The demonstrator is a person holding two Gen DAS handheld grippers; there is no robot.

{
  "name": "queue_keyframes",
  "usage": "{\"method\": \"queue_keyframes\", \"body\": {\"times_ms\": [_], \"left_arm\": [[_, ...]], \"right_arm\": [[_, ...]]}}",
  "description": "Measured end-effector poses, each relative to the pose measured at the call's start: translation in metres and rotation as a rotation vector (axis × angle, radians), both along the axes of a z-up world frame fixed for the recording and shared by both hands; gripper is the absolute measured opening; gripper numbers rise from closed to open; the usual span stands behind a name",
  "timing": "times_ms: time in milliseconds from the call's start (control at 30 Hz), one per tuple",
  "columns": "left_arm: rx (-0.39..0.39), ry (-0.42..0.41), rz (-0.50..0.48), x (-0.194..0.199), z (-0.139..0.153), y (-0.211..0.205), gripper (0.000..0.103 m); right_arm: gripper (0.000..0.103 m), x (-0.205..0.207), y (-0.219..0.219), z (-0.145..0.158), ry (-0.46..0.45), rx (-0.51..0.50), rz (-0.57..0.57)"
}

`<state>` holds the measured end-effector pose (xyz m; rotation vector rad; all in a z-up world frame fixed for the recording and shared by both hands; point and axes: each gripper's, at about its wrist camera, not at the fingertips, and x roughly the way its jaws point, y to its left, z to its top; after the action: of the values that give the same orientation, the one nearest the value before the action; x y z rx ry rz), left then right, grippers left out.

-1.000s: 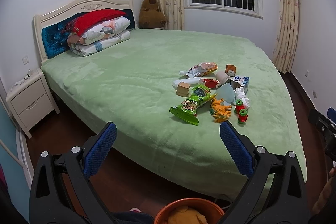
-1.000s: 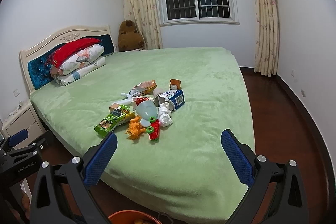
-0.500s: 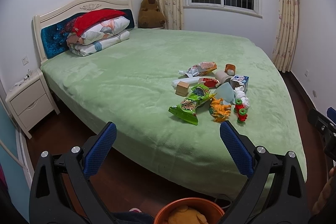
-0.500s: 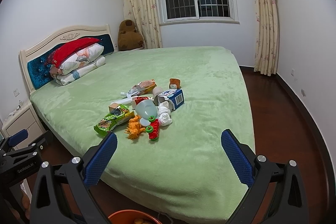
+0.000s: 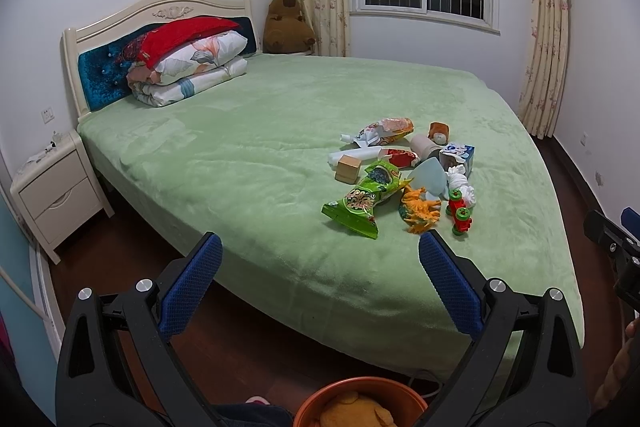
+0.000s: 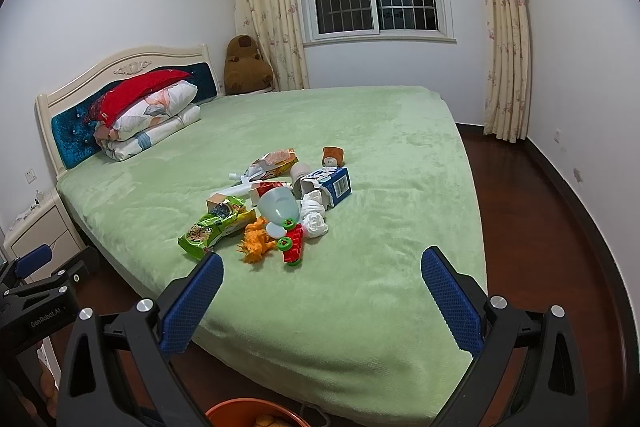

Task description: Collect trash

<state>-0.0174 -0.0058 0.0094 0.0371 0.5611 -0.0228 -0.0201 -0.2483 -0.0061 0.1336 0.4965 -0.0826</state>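
The trash lay in one loose heap on the green bed (image 5: 260,155), toward its foot: a green snack bag (image 5: 362,201) at the heap's 7 o'clock edge, a blue-and-white carton (image 5: 460,155) at 2 o'clock, a crumpled white tissue (image 5: 464,185) just beside the carton, and an orange-printed wrapper (image 5: 386,129) at 12 o'clock. Mixed in were an orange toy dinosaur (image 5: 420,211) and a red toy with green wheels (image 5: 460,213), which probably were not trash, so picking called for sorting. Nothing had been lifted yet.

An orange bucket (image 5: 360,385) sat at 6 o'clock below the tools, near the bed's edge, likely placed there as the collecting bin; it already held something yellow and soft.

The left tool (image 5: 320,283) hung released and empty, well short of the heap. The right tool (image 6: 322,301) was likewise spread wide, holding nothing, aimed at the heap from the bed's foot.
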Motion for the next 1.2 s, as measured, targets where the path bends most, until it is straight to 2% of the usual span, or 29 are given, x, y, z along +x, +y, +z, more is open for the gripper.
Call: {"method": "queue_keyframes", "body": {"times_ms": [800, 1033, 1200], "left_arm": [[0.003, 0.012, -0.006, 0.004, -0.001, 0.001, 0.096], [-0.017, 0.045, -0.015, 0.018, -0.011, 0.010, 0.096], [-0.036, 0.088, -0.037, 0.032, -0.030, 0.020, 0.096]], "right_arm": [[0.098, 0.013, 0.000, -0.009, 0.028, 0.006, -0.007], [0.098, 0.019, -0.003, -0.013, 0.049, 0.012, -0.012], [0.098, 0.024, -0.003, -0.022, 0.073, 0.019, -0.008]]}}
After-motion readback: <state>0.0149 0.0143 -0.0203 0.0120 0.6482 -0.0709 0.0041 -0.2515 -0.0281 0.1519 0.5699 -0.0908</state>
